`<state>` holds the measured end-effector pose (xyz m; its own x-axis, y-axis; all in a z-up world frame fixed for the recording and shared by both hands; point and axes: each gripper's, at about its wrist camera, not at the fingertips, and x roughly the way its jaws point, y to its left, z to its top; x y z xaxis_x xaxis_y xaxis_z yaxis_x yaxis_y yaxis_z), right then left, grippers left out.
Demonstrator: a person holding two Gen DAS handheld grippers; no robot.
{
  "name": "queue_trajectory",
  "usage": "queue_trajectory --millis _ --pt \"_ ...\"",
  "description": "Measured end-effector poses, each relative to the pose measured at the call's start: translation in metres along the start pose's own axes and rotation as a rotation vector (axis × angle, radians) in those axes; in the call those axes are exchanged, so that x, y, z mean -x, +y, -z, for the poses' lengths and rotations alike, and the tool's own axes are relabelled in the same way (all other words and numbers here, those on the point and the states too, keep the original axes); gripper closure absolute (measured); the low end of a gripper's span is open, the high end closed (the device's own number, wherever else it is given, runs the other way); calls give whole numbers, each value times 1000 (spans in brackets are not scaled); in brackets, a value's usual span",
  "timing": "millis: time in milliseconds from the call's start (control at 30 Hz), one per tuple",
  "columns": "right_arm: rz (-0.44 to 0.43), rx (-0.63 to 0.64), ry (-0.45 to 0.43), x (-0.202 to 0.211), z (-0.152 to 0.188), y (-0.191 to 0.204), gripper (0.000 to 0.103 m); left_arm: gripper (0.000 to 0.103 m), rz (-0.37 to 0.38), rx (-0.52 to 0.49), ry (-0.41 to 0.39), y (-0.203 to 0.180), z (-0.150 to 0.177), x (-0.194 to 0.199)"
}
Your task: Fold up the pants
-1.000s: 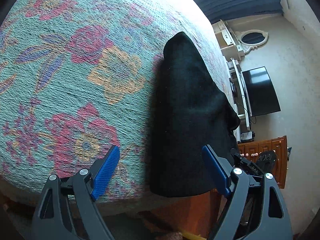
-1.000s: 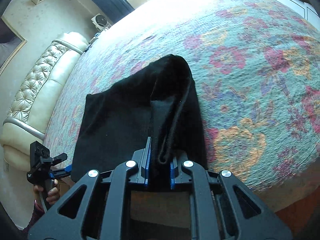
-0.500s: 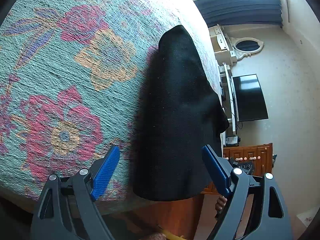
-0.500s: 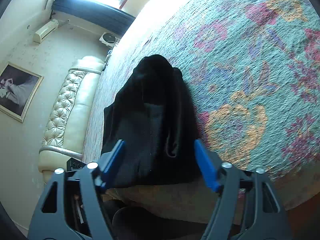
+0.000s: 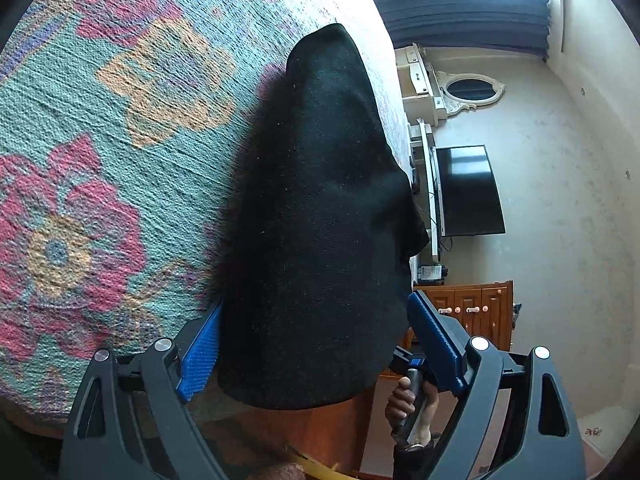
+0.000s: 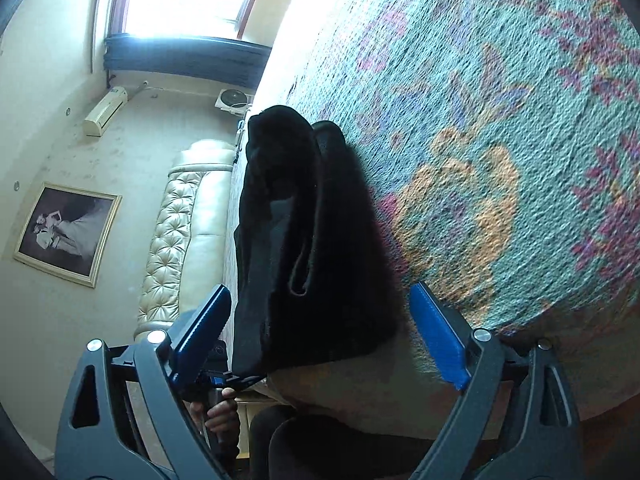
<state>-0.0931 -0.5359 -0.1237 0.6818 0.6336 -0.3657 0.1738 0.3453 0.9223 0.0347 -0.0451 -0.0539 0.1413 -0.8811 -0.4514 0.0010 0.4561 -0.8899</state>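
The black pants (image 5: pixel 320 220) lie folded into a narrow bundle at the edge of the bed, one end hanging over the edge. They also show in the right wrist view (image 6: pixel 304 240), with layered folds and a hem loop. My left gripper (image 5: pixel 316 344) is open, its blue pads on either side of the bundle's near end. My right gripper (image 6: pixel 320 336) is open, its pads on either side of the bundle's other end. Neither holds the cloth.
The bed has a teal floral cover (image 5: pixel 100 140). A television (image 5: pixel 468 192), a mirror and a wooden cabinet (image 5: pixel 472 312) stand beyond one side. A tufted cream headboard (image 6: pixel 180 216) and a framed picture (image 6: pixel 68 232) are on the other.
My right gripper let go of the pants, opened and tilted. My left gripper moved in closer, so its open pads now straddle the bundle's end.
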Motion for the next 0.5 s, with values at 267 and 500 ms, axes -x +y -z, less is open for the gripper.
queue_trajectory --millis 267,500 --pt "91 104 40 -26 7 29 38 48 -133 -18 6 4 2 -6" --pt "131 133 19 -37 18 33 58 65 -182 -9 9 -1 0 -6"
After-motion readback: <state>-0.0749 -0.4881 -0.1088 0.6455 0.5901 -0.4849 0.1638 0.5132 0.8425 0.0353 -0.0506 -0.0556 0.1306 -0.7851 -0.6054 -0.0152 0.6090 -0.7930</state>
